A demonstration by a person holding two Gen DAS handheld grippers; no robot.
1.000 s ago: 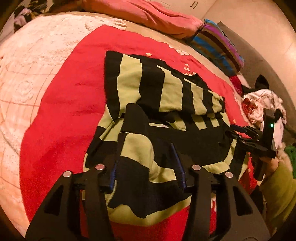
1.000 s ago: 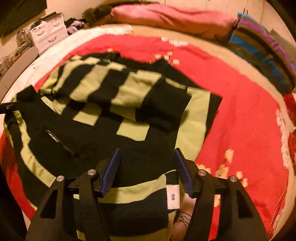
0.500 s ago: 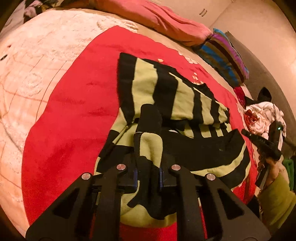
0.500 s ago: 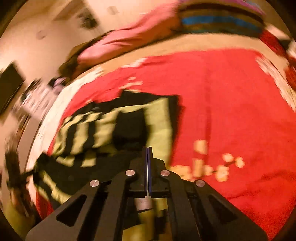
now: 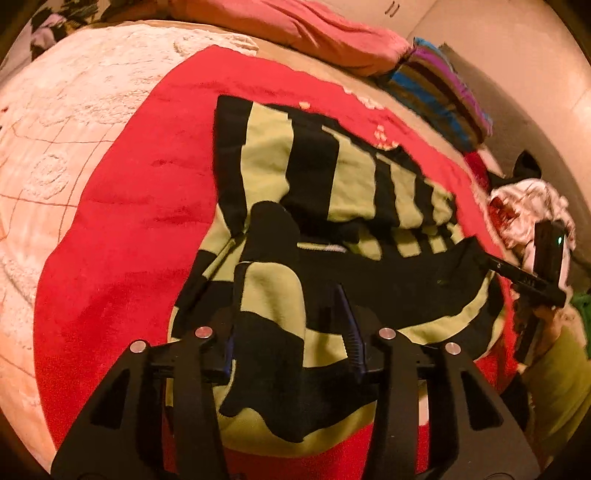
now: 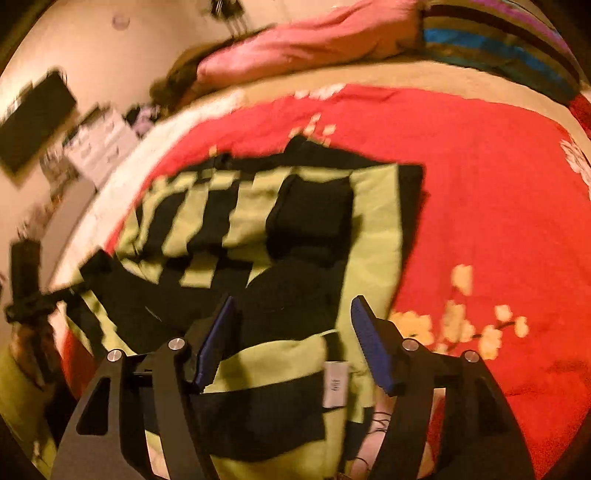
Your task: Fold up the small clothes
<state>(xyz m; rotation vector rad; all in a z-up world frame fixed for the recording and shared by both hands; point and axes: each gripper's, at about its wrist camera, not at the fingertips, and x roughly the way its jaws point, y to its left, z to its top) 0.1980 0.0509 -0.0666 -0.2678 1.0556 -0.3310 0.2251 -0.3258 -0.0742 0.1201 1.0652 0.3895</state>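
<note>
Striped sweater (image 5: 332, 206), black and lime green, lay spread on the red blanket (image 5: 129, 206) near the bed's front edge, partly folded, with one sleeve doubled across the body. Your left gripper (image 5: 291, 325) hung over the bunched near hem, its jaws opening, with a ridge of cloth between the pads but not pressed by them. Your right gripper (image 6: 295, 339) stood over the other near corner, beside the white size tag (image 6: 335, 384), its jaws also opening and the fabric beneath them loose.

To have done this step well, you needed both claws to take the hem at matching points, each biting both layers close to the edge, so the fold would run straight and the corners meet. A lift just clear of the blanket before carrying the hem toward the pink pillow (image 5: 295, 33) would likely have kept the doubled sleeve from dragging out of place.

Much was hard to read. The right wrist view was smeared by motion. The hem nearest you lay hidden under both claws' frames, so I could not tell how many layers sat there, nor where the second sleeve ended.
</note>
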